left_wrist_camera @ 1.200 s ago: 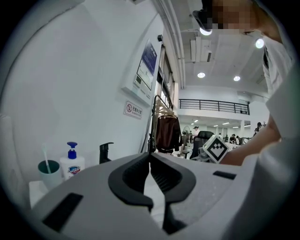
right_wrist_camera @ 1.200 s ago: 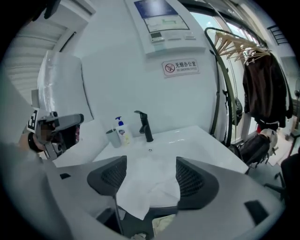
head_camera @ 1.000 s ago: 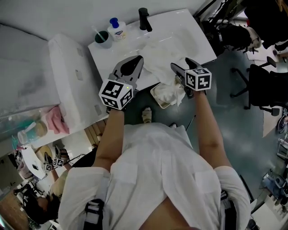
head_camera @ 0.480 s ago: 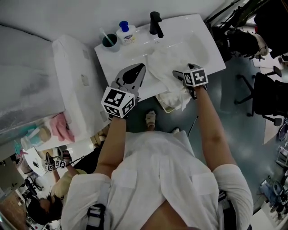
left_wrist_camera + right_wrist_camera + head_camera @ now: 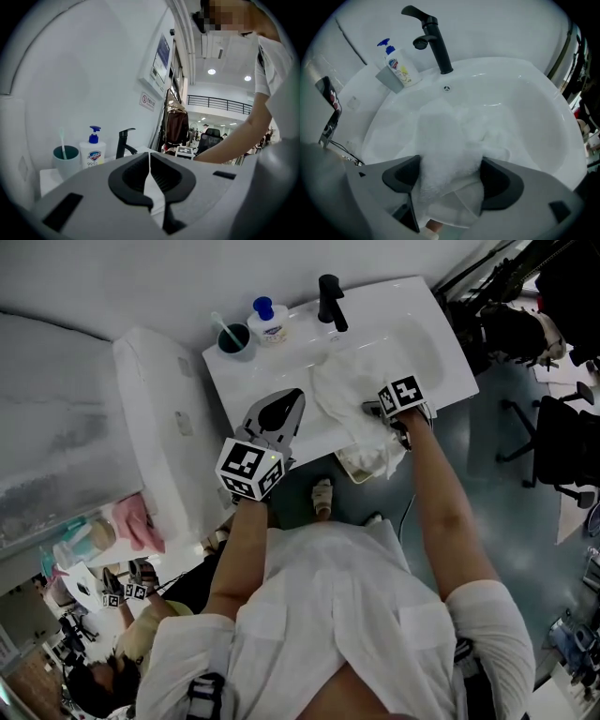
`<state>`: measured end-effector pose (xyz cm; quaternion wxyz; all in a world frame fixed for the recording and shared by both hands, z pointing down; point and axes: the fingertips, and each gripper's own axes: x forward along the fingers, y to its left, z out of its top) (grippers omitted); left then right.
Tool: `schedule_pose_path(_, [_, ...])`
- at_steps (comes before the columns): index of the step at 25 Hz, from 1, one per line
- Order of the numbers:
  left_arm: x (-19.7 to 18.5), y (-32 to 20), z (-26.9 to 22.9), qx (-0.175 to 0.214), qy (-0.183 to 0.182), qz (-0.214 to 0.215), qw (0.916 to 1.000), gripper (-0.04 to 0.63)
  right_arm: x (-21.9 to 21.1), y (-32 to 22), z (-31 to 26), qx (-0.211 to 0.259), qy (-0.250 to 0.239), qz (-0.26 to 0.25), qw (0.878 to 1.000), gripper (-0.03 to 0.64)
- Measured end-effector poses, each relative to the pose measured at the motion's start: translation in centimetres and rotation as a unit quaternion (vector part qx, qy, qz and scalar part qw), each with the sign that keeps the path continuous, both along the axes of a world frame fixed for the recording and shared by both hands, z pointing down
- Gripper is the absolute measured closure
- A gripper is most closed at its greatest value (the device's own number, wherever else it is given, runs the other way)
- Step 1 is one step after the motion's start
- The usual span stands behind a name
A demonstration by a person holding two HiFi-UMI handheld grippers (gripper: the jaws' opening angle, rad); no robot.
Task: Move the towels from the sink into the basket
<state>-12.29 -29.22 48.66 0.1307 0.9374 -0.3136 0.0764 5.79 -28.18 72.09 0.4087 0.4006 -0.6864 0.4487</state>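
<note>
where the white towel [image 5: 339, 390] spills from the sink [image 5: 427, 329] over its front rim onto the basket [image 5: 347, 463] below, i see my right gripper [image 5: 447, 176] spread wide, cloth lying between its jaws. left gripper [image 5: 149, 159] pinched together, empty, beside the sink's front edge.

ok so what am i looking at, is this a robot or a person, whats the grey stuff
A person, not a robot, holds a grey two-jaw tool in each hand. One picture looks down from a camera on their head; the other two come from cameras on the tools. There is a white sink with a black faucet, a soap bottle, a cup, and a basket below its edge. The left tool is shut, empty. The right tool stands wide open with a white towel between its jaws.
</note>
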Motion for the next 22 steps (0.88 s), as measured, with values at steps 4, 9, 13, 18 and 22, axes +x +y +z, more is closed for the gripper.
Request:
schedule_pose_path(4, [0.6,0.2,0.2,-0.001,-0.001,0.008,1.0,0.578,-0.8,0.3,0.0,-0.032,-0.014,0.002,0.999,0.301])
schedule_pose_path(9, [1.1,0.5,0.2,0.0,-0.002,0.015,0.9999,0.578,-2.0,0.4,-0.5,-0.018,-0.039,0.01,0.999,0.446])
schedule_pose_path(13, [1.2,0.8,0.0,0.001,-0.004,0.016,0.9999,0.578,-2.1,0.6,-1.3,0.026,-0.043,0.026,0.998,0.486])
schedule_pose_path(18, [2.0,1.4,-0.4,0.006,-0.002,0.021,0.9998,0.578,-1.3,1.2,-3.4,0.11,-0.039,0.059,0.991,0.502])
schedule_pose_path(22, [3.7,2.6,-1.2,0.014,-0.001,0.037,0.9992,0.578,-0.1,2.5,-5.4,0.175,-0.031,0.077,0.981,0.506])
